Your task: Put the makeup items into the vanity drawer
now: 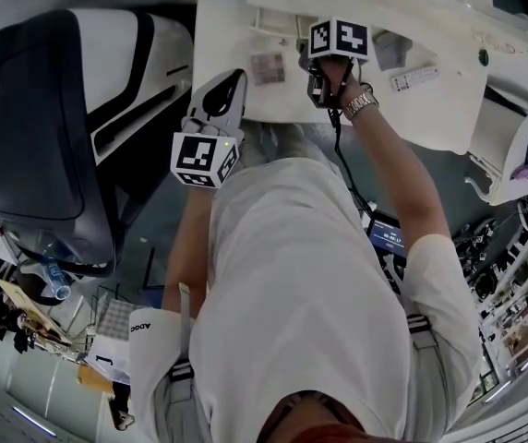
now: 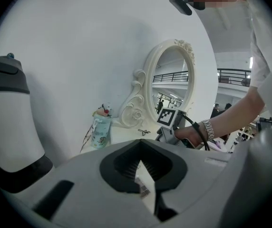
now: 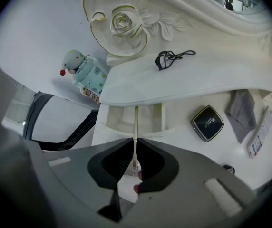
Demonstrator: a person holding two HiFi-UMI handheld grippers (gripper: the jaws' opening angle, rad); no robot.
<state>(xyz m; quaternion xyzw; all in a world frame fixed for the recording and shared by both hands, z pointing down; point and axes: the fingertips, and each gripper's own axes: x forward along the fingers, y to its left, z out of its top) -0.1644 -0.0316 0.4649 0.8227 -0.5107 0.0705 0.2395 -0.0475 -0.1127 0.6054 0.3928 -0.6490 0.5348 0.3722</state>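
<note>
Left gripper, nearest the lens in its own view: jaws closed together, nothing held; only a sliver of white worktop shows past the tips. Beyond it: oval mirror in a carved white frame, a pale blue bottle with a doll top by the wall, a black hair tie just right of it. Right gripper view: right gripper is clamped on a thin pale makeup stick, which runs straight out from the jaws and over the open drawer beneath the raised shelf. The hair tie lies on that shelf. On the worktop right of the drawer: black compact, then grey cloth, then a long printed strip furthest right, all apart from one another. Head view: both grippers are over the front of the worktop, the left one at its near left edge, the right one further in; a small patterned palette lies between them. Large black-and-white case stands at left, off the worktop.
</note>
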